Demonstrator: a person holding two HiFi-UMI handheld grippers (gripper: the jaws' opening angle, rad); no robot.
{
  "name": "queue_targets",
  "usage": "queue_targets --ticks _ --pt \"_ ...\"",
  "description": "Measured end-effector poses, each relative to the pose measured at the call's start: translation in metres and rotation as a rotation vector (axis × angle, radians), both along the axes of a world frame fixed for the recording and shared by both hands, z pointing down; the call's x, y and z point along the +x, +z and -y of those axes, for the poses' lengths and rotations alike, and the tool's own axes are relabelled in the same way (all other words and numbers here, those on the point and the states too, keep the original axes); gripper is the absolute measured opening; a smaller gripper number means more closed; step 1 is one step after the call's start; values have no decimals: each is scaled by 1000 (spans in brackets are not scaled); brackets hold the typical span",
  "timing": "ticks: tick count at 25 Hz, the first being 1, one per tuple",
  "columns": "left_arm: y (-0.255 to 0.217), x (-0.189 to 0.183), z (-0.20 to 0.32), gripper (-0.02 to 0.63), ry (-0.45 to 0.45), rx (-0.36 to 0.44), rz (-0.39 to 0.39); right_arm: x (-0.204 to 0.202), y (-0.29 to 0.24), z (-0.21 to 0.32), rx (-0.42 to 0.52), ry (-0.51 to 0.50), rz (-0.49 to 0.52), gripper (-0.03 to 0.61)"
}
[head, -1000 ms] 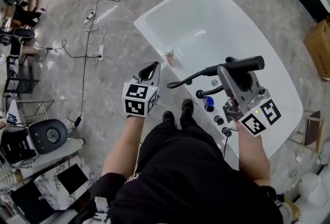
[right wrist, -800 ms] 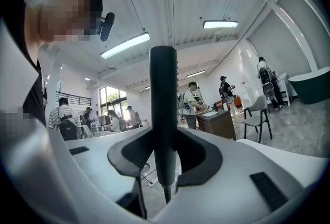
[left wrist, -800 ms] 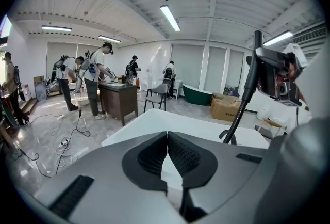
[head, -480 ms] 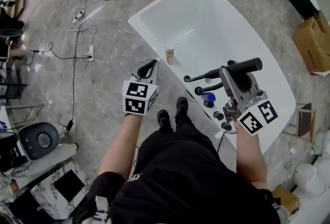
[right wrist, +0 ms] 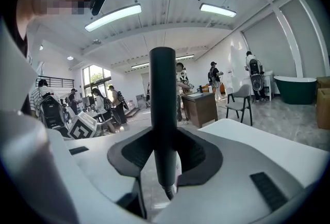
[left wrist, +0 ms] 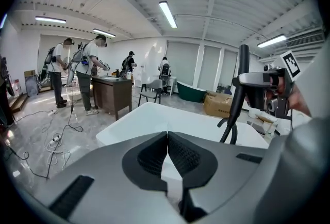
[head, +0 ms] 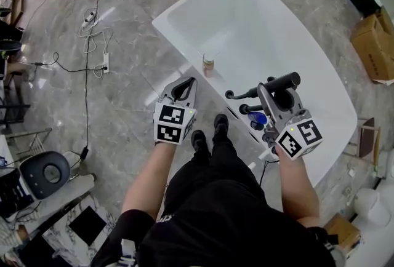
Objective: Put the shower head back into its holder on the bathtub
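Note:
The black shower head lies crosswise in my right gripper, whose jaws are shut on its handle. In the right gripper view the handle stands upright between the pads of that gripper. Its black hose bends down to the near rim of the white bathtub, where black fittings and a blue part sit. I cannot tell which fitting is the holder. My left gripper hovers over the floor left of the tub, shut and empty, its pads touching.
A small bottle stands on the tub's rim between the two grippers. Cables and a power strip lie on the marble floor at the left. Cardboard boxes stand at the right. My feet are beside the tub.
Both grippers have come down toward the tub's rim. The right one has carried the shower head lower, closer to the black fittings, still gripping it.

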State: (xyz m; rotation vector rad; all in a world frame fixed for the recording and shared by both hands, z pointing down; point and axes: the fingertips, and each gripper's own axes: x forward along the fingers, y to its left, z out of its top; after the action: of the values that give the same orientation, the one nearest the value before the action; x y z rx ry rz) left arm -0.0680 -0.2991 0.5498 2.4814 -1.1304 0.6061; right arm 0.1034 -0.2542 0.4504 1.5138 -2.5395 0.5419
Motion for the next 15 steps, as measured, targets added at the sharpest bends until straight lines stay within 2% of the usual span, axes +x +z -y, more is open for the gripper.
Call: queue_targets --ticks 10,15 --pt "79 -2 9 18 -2 -100 -17 -20 111 23 -148 26 -48 147" --pt "116 -1 10 18 -10 -135 -16 -21 163 32 -199 33 -105 147"
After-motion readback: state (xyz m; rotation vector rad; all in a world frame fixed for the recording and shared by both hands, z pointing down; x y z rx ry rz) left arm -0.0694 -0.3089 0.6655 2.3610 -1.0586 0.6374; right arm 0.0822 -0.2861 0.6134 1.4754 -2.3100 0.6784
